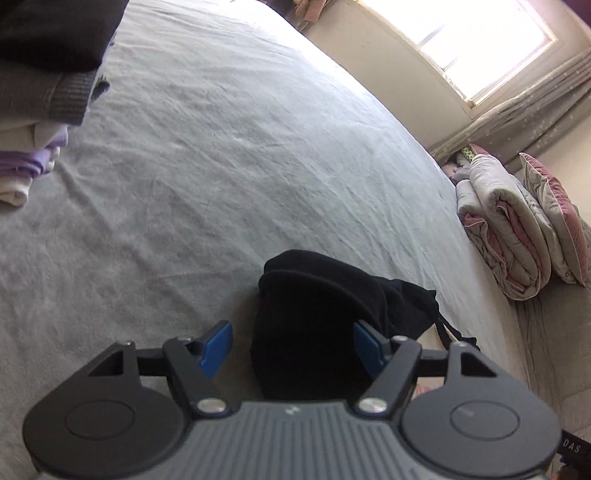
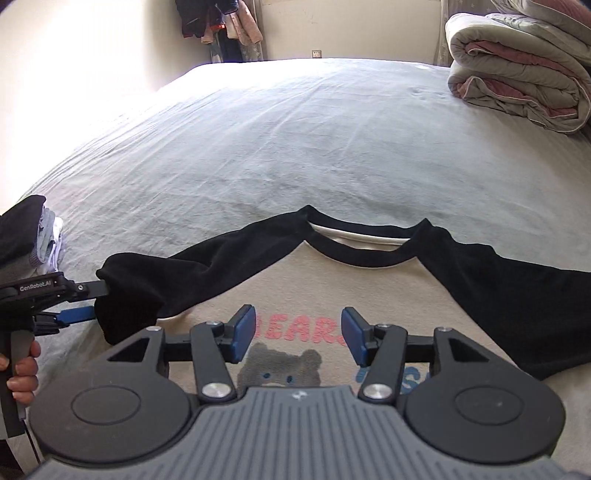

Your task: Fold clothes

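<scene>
A cream sweatshirt point(image 2: 332, 295) with black sleeves, a black collar, pink letters and a bear print lies face up on the grey bed sheet point(image 2: 295, 129). In the right wrist view my right gripper point(image 2: 297, 332) hovers over its chest, open, with nothing between the pads. The end of the black left sleeve point(image 1: 314, 332) sits between the blue pads of my left gripper point(image 1: 291, 345). The right pad lies against the cloth; the left pad stands clear of it. From the right wrist view the left gripper point(image 2: 94, 301) reaches the sleeve cuff point(image 2: 129, 295) from the left, with a hand point(image 2: 22, 369) on its handle.
A stack of folded clothes point(image 1: 37, 92) stands at the left of the bed, seen also as the stack point(image 2: 26, 236) behind the left gripper. A folded quilt point(image 2: 517, 81) and a pillow point(image 1: 557, 221) lie at the right edge. Clothes hang point(image 2: 218, 22) at the far wall.
</scene>
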A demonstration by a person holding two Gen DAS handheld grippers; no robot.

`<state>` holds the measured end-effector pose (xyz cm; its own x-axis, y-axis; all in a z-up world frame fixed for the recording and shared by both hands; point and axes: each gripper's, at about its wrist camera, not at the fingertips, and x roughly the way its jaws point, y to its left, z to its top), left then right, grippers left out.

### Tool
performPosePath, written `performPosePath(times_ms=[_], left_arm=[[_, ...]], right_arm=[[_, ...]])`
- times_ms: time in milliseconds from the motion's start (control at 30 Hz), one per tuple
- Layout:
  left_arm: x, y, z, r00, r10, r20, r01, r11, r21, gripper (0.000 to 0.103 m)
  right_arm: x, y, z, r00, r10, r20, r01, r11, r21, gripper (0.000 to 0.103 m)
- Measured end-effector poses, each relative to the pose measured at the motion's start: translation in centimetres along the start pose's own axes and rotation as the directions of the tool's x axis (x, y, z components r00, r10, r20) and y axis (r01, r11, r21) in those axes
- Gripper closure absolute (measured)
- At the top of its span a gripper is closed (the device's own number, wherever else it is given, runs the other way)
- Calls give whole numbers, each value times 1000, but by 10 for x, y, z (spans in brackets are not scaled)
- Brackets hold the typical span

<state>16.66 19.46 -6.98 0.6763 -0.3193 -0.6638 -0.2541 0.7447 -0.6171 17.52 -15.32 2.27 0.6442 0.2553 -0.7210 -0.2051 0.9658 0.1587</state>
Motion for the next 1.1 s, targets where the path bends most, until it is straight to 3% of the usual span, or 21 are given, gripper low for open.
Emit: performPosePath(times_ms=[33, 67, 100, 167, 200, 333, 467, 633, 767, 833, 933, 1000, 1067, 1100], left_arm=[[5, 3, 0, 1000, -13, -4, 13, 999, -38, 38], [8, 4, 0, 999, -32, 3, 32, 998, -62, 45], [10, 3, -1, 998, -54, 18, 55, 995, -77, 66], [13, 0, -3, 994, -99, 49, 103, 990, -94, 92], [12, -5, -4, 990, -122, 67, 127, 989, -75, 93], [9, -38, -14, 969, -228, 94, 221, 972, 77, 94], [14, -67, -29, 942, -336, 3, 327, 919, 219, 94], [33, -91, -58, 944, -289, -157, 328, 864, 382, 93], [43, -102, -73, 944, -256, -208, 324, 840, 434, 93], [43, -106, -76, 946, -249, -209, 319, 832, 453, 91], [39, -107, -73, 942, -250, -224, 329, 824, 462, 86], [34, -107, -66, 941, -236, -244, 327, 822, 465, 82], [25, -101, -54, 944, -225, -243, 316, 834, 453, 82], [21, -96, -47, 945, -233, -229, 313, 848, 427, 81]], right_arm=[[4, 4, 1, 1000, 18, 4, -18, 1000, 5, 46], [8, 7, 1, 999, 37, 4, -37, 999, 13, 46], [12, 10, 1, 998, 55, 4, -55, 998, 22, 46], [20, 15, 2, 996, 92, 0, -92, 995, 38, 46], [24, 18, 2, 994, 111, -1, -111, 993, 46, 46], [32, 20, 5, 989, 148, 13, -149, 986, 74, 46], [29, 8, 7, 985, 171, 37, -174, 977, 122, 46], [13, -11, 10, 977, 190, 100, -204, 967, 155, 46], [21, -3, 14, 957, 277, 87, -286, 949, 134, 48], [29, 10, 13, 937, 341, 76, -347, 932, 102, 50], [47, 24, 10, 929, 369, 35, -371, 927, 62, 50], [58, 25, 7, 938, 347, 1, -346, 937, 42, 53], [69, 25, 4, 946, 323, -33, -322, 946, 22, 69], [73, 23, 3, 947, 317, -43, -316, 948, 26, 71]])
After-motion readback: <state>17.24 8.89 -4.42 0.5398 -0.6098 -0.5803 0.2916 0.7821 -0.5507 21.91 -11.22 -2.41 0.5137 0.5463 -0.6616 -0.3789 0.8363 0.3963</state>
